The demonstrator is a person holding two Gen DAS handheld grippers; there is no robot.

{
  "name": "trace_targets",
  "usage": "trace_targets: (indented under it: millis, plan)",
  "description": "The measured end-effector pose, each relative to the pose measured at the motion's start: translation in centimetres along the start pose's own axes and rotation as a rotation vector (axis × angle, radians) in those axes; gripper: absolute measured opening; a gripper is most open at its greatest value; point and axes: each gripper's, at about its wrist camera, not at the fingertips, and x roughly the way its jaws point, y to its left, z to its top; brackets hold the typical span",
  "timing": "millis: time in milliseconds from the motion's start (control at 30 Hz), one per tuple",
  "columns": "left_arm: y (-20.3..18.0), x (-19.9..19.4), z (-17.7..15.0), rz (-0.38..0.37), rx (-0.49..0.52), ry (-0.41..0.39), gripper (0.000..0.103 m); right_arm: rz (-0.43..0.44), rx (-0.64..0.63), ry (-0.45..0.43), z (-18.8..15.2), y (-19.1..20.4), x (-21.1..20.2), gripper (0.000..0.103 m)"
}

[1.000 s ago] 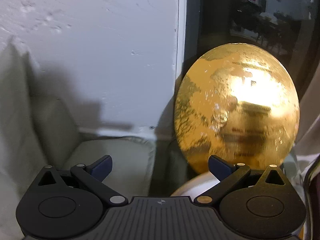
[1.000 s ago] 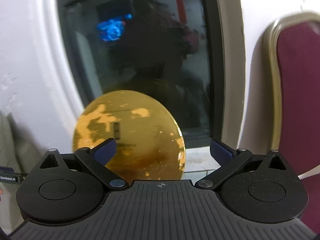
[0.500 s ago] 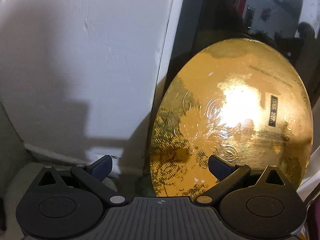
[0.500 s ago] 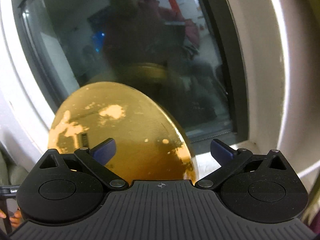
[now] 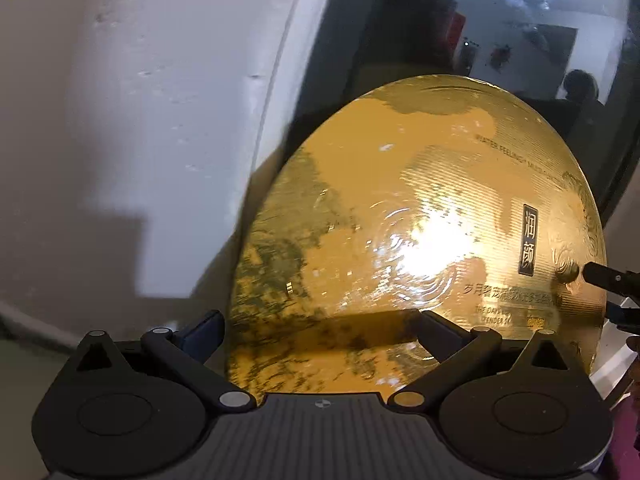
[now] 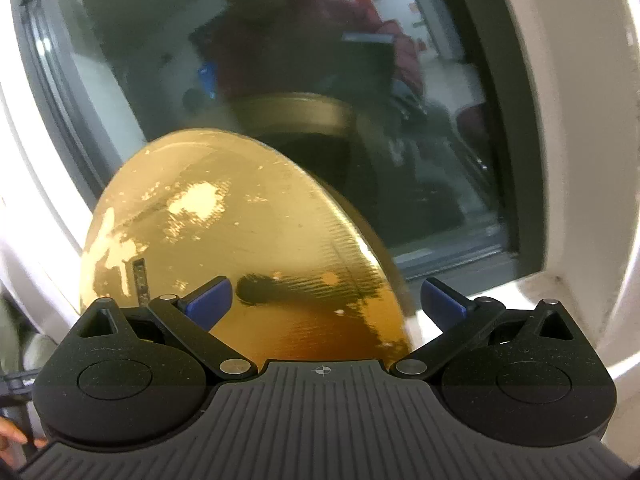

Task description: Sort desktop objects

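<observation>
- So we've got a big round gold box lid (image 5: 420, 216) standing on edge, leaning back against the dark window (image 5: 500, 20). It fills most of the left wrist view.
- Our left tongs (image 5: 320, 322) are spread wide apart and gripping nothing. The left blue pad sits just beside the disc's left edge, while the right pad is in front of its shiny face — can't tell if either one actually touches it.
- Printed on the gold face is a small dark label (image 5: 528, 240) with two characters, plus lines of fine text we can't read properly.
- At the right edge of the left wrist view, a black finger of the other tool (image 5: 608, 280) reaches in right at the disc's rim.
- From the right wrist camera, the same gold disc (image 6: 248, 248) shows at an angle. Our right tongs (image 6: 326, 302) are wide open too, holding nothing — the left pad is in front of the face, and the right pad is past the edge, over the white window sill (image 6: 500, 292).
- White wall (image 5: 140, 100) is to the left of the window frame.
- A person shows up as a blurry reflection in the glass (image 6: 288, 48).
</observation>
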Motion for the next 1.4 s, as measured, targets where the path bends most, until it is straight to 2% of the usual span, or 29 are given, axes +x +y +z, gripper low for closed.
trace_targets:
  millis: [100,267,333,400,533,733,867,1000,1167,1400]
  plan:
    - [-0.1,-0.1,-0.2,0.001,-0.001,-0.016,0.103,-0.009,-0.012,-0.01,-0.2,0.4,0.5,0.103]
    - [-1.6,-1.4,-0.1,0.06,0.024,-0.031,0.101,-0.03,-0.01,-0.007,-0.3,0.8,0.0,0.103]
    - [-2.1,-3.1,0.4,0.059,0.046,-0.079,0.101,-0.06,-0.043,-0.001,-0.1,1.8,-0.6,0.102]
    - [-2.7,-5.1,1.1,0.06,0.069,-0.132,0.101,-0.061,-0.093,-0.034,0.0,3.0,-2.1,0.101]
    - [-4.6,-10.5,2.7,0.052,0.105,-0.247,0.101,-0.036,-0.085,-0.144,1.3,5.0,-6.4,0.101]
    - [-7.2,-18.6,3.4,0.034,0.102,-0.317,0.101,-0.048,-0.106,-0.276,3.7,9.3,-14.7,0.101]
    - [-8.6,-24.2,2.2,0.021,0.099,-0.321,0.101,-0.074,-0.144,-0.295,4.0,11.8,-20.9,0.101]
    - [-9.9,-28.8,-0.8,0.006,0.086,-0.27,0.101,-0.095,-0.135,-0.27,2.5,13.3,-27.2,0.101]
    - [-11.5,-33.9,-5.9,0.004,0.083,-0.217,0.101,-0.156,-0.127,-0.222,-1.2,14.8,-35.2,0.101]
    - [-12.5,-38.2,-10.8,0.027,0.097,-0.138,0.101,-0.189,-0.081,-0.129,-7.4,14.1,-42.7,0.101]
